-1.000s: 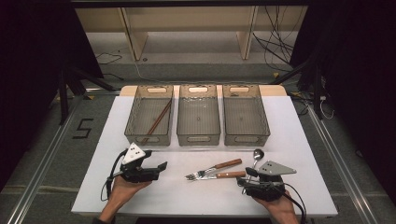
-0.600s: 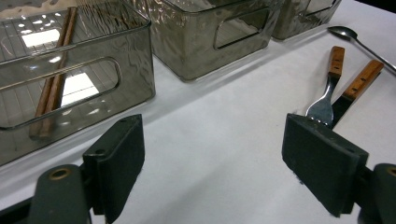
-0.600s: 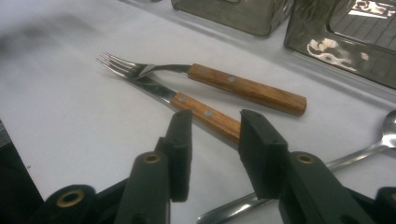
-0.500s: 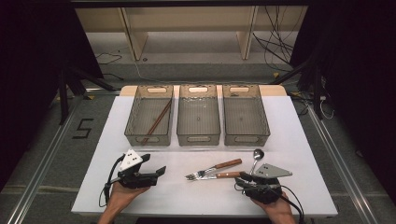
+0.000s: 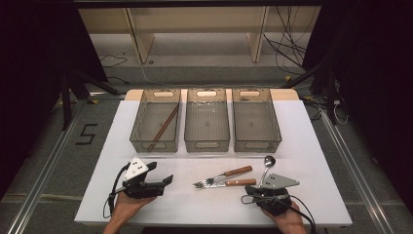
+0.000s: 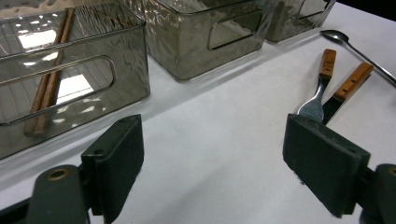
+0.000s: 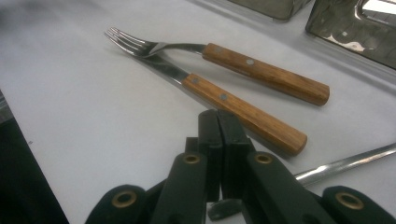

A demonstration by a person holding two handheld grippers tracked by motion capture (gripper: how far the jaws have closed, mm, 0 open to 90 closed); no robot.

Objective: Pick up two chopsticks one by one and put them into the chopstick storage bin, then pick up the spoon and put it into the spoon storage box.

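Since a second ago my right gripper (image 7: 218,140) has drawn back slightly toward my edge of the counter and its jaws have just been closing; now they meet with nothing between them. Just beyond their tips lie the wooden-handled knife (image 7: 243,112) and the wooden-handled fork (image 7: 224,60), touching near their metal ends, with the long steel spoon (image 5: 265,168) beside them. My left gripper (image 6: 212,158) holds its jaws wide over the bare white counter (image 5: 195,204). Farther off stand three smoky clear plastic bins (image 5: 207,141); the left one holds brown wooden chopsticks (image 5: 163,127).
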